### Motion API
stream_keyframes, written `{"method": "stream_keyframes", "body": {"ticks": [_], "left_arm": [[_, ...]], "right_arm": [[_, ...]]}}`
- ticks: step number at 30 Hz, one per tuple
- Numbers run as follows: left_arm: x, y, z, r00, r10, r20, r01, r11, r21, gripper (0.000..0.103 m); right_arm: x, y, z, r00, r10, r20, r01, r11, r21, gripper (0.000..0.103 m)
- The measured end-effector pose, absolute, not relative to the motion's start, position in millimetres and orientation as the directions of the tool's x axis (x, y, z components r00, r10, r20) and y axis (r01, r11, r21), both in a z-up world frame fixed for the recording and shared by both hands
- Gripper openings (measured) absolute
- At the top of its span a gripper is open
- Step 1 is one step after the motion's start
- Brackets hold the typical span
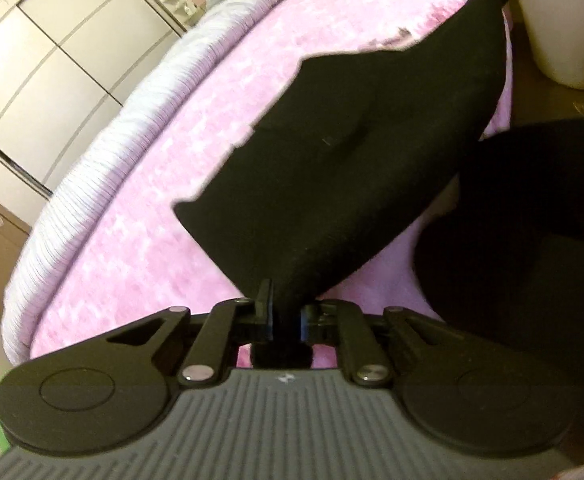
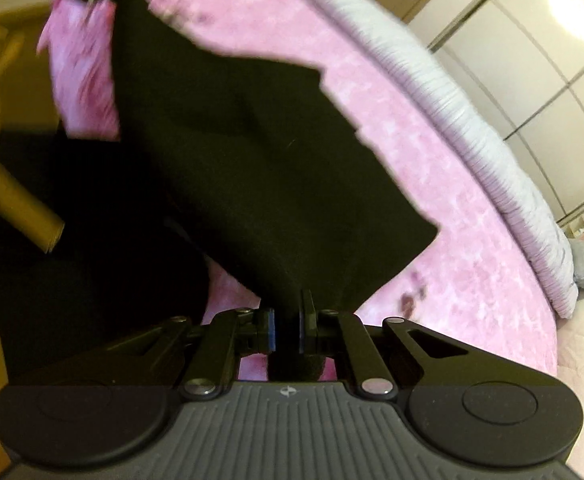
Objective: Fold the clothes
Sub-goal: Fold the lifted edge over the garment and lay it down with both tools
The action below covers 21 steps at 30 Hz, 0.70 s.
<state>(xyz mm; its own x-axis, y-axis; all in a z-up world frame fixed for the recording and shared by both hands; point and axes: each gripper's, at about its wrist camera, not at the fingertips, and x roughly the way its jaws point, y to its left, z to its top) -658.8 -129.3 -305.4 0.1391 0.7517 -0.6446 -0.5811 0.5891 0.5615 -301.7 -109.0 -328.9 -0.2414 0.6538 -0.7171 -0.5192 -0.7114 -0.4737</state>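
Soft black cloth garment (image 1: pixel 352 152) hangs stretched between 2 grippers above the fuzzy pink bedspread (image 1: pixel 139 240).
Left gripper (image 1: pixel 285 316) and right gripper (image 2: pixel 287 326) each pinch a near corner; light, limp fabric probably sags, so grip edges.

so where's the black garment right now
The black garment hangs stretched between both tongs above the pink blanket, pinched by the left tongs at one end and the right tongs at the other.

One black garment (image 1: pixel 356 152), two claws, left (image 1: pixel 285 312) and right (image 2: pixel 287 322), one pink blanket (image 1: pixel 151 208).
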Motion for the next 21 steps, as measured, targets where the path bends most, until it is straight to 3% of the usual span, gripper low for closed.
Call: {"method": "stream_keyframes", "body": {"ticks": [8, 11, 12, 14, 15, 16, 21], "left_arm": [[-670, 17, -245, 0.235, 0.746, -0.623, -0.64, 0.602, 0.478, 0.013], [-675, 90, -249, 0.217, 0.749, -0.626, -0.726, 0.553, 0.409, 0.024], [-679, 115, -253, 0.206, 0.755, -0.622, -0.768, 0.519, 0.376, 0.03], [-693, 154, -262, 0.185, 0.771, -0.609, -0.85, 0.437, 0.295, 0.031], [-703, 167, -267, 0.186, 0.768, -0.613, -0.885, 0.402, 0.236, 0.03], [-714, 179, -273, 0.191, 0.761, -0.62, -0.913, 0.369, 0.172, 0.031], [-764, 199, -324, 0.289, 0.669, -0.685, -0.955, 0.25, -0.16, 0.032]], "right_arm": [[-278, 8, -256, -0.386, 0.656, -0.648, -0.654, -0.69, -0.309, 0.009], [-271, 71, -249, -0.394, 0.663, -0.636, -0.719, -0.654, -0.237, 0.011], [-269, 92, -249, -0.386, 0.673, -0.631, -0.747, -0.629, -0.214, 0.014], [-266, 133, -256, -0.348, 0.7, -0.624, -0.815, -0.554, -0.166, 0.028], [-264, 151, -261, -0.324, 0.715, -0.62, -0.852, -0.505, -0.138, 0.047], [-260, 168, -266, -0.295, 0.735, -0.611, -0.888, -0.447, -0.108, 0.052], [-235, 219, -315, -0.317, 0.684, -0.657, -0.945, -0.284, 0.161, 0.052]]}}
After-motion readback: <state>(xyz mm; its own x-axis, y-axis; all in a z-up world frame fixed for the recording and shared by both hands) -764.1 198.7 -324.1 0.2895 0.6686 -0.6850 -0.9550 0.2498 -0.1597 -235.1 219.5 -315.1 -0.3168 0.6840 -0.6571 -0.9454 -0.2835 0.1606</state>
